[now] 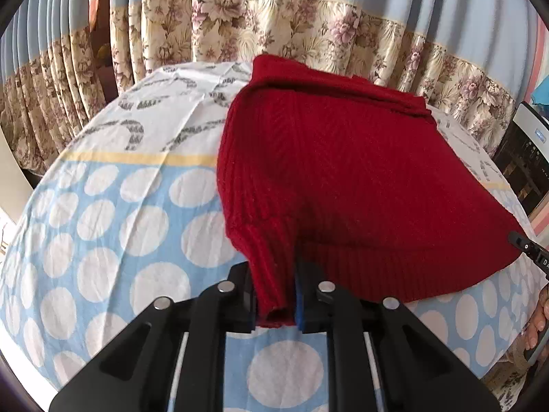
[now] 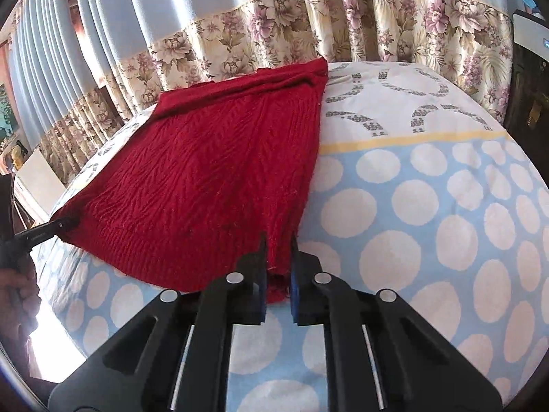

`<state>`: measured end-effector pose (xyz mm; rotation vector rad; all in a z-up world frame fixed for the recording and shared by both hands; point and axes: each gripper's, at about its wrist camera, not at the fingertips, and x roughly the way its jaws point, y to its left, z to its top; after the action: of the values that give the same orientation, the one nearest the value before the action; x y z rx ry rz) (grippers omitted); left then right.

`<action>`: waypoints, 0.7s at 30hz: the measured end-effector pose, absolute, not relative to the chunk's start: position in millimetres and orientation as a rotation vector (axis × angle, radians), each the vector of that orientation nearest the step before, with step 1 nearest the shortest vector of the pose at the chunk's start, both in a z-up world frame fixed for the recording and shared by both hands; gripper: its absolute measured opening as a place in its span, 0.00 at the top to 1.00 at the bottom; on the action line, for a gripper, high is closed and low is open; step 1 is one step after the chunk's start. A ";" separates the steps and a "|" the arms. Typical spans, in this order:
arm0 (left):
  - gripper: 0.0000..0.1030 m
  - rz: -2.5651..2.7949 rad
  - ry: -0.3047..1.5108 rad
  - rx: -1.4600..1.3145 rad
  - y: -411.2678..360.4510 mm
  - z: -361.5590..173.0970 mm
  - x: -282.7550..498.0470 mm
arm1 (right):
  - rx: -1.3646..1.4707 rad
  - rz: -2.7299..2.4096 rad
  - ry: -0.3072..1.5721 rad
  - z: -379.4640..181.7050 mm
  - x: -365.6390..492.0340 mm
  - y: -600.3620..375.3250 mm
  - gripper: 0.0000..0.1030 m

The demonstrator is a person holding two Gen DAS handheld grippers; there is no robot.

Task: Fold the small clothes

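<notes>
the red knit sweater (image 1: 343,171) lies spread on the bed sheet (image 1: 120,223) with blue dots, reaching from the near edge to the far edge by the floral curtain (image 1: 274,24). the left gripper (image 1: 274,274) pinches one near corner of its ribbed hem, the right gripper (image 2: 278,257) pinches the other.

Left gripper (image 1: 274,309): matte black frame, angular linkage arms, four round silver pivot screws, two bright steel rails, blue pads lining the jaws. Right gripper (image 2: 277,295): same build; white lettering on its finger tip, too small to read.
</notes>
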<state>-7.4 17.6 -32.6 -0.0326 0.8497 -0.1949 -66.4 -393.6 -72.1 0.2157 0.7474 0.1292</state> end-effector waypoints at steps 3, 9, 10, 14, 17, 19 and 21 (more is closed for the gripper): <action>0.87 -0.198 0.814 -0.032 18.3 -19.2 -10.9 | 0.210 0.141 0.723 -63.8 -69.8 -393.1 0.92; 0.87 -0.191 0.760 -0.033 26.7 4.6 -25.0 | 0.181 0.145 0.672 -39.8 -84.2 -394.0 0.92; 0.87 -0.194 0.759 -0.036 28.6 6.3 -28.8 | 0.177 0.142 0.668 -37.4 -87.3 -395.0 0.92; 0.87 -0.205 0.769 -0.032 30.3 7.4 -36.5 | 0.198 0.138 0.659 -32.0 -98.4 -401.5 0.92; 0.87 -0.204 0.774 -0.031 29.2 5.4 -33.2 | 0.207 0.138 0.663 -31.6 -97.9 -403.1 0.92; 0.87 -0.207 0.771 -0.034 29.2 7.4 -30.3 | 0.205 0.142 0.663 -30.6 -95.0 -402.7 0.92; 0.87 -0.208 0.761 -0.030 27.8 12.8 -23.4 | 0.208 0.142 0.660 -27.8 -90.5 -403.3 0.92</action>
<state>-23.4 27.8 12.8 -0.0303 0.7613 -0.2078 -90.5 -403.3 -27.8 0.2084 0.6595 0.1418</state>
